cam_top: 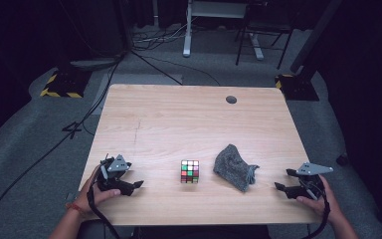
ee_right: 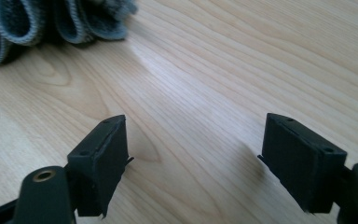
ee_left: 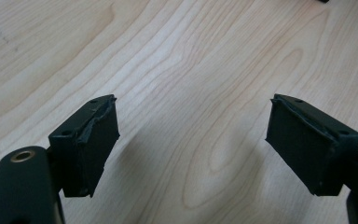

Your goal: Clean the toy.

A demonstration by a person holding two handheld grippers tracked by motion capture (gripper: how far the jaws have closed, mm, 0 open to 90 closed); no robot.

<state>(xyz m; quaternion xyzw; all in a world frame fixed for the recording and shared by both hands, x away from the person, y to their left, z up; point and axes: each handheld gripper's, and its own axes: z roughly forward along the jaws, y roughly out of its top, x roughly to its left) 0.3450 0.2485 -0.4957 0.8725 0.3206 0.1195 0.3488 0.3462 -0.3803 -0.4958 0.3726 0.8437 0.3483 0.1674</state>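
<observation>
A scrambled Rubik's cube [cam_top: 190,171] stands near the table's front middle. Just right of it lies a crumpled grey knitted pouch [cam_top: 235,167], whose ribbed edge [ee_right: 51,23] fills the top left corner of the right gripper view. My left gripper [cam_top: 135,175] rests low over the front left of the table, pointing right toward the cube, open with bare wood between its jaws [ee_left: 192,100]. At the front right my right gripper [cam_top: 283,179] points left toward the pouch, open and holding nothing [ee_right: 195,119]. Neither gripper touches cube or pouch.
The light wooden table [cam_top: 189,119] has a round cable hole [cam_top: 231,99] near its far edge. Beyond it lie grey carpet, floor cables and stand feet with yellow-black tape [cam_top: 59,87]. A person's hands hold both grippers at the front edge.
</observation>
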